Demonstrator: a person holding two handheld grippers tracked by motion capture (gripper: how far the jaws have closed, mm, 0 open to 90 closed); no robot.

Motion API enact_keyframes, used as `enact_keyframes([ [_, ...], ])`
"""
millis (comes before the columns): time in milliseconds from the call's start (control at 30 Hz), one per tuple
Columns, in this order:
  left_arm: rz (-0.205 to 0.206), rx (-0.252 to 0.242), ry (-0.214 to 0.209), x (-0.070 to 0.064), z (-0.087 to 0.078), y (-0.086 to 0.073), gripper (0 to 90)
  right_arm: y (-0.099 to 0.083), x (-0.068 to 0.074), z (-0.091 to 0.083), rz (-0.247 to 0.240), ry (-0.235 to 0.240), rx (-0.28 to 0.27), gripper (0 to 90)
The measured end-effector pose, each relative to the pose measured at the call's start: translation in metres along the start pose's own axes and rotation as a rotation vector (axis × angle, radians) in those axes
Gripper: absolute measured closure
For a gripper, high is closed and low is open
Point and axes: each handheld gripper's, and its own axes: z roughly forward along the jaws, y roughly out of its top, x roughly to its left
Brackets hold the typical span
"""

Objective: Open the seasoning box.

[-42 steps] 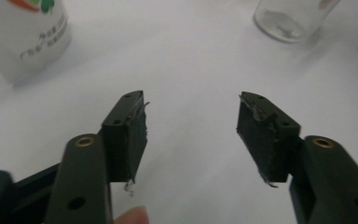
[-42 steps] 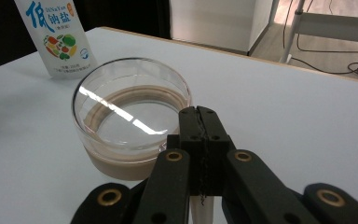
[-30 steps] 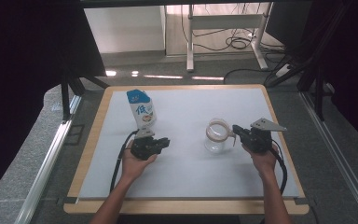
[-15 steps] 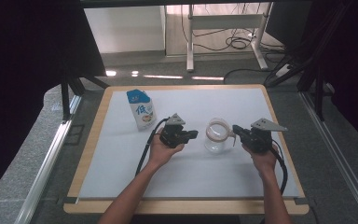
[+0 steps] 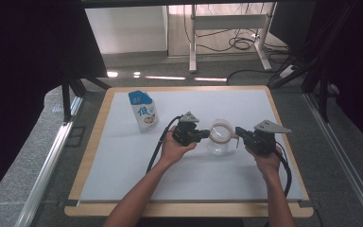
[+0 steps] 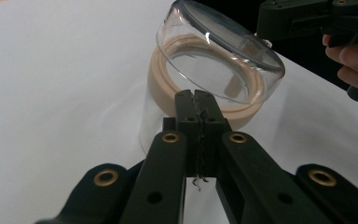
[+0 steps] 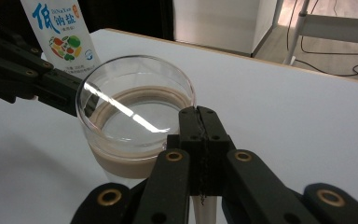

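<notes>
A clear glass jar point(image 5: 220, 137) with a beige ring around its mouth and a clear lid stands mid-table. In the left gripper view the lid of the jar point(image 6: 205, 93) looks tilted. My left gripper point(image 5: 205, 135) is shut, with its tips at the jar's left rim point(image 6: 196, 93). From the other side, my right gripper point(image 5: 237, 131) is shut too, its tips against the rim of the jar point(image 7: 135, 126) in its own view point(image 7: 198, 111). I cannot tell whether either pinches anything thin.
A white and blue salt bag point(image 5: 144, 111) stands upright at the back left of the white mat point(image 5: 123, 156), also behind the jar in the right gripper view point(image 7: 58, 32). Wooden borders frame the table. Cables trail from both grippers toward the front.
My left gripper has moved right, away from the salt bag and up to the jar's left side. The right gripper and the jar have stayed put.
</notes>
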Motion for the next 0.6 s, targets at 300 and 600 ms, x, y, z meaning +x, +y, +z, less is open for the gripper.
enact_keyframes([
  [300,-0.002,-0.005,-0.014,0.0,-0.001,0.007,90.0,-0.001,0.006,-0.004,-0.003,0.016,-0.003,89.7],
  [600,0.002,-0.005,-0.032,0.0,-0.002,0.014,90.0,-0.02,0.033,-0.01,-0.036,0.094,0.059,84.3],
])
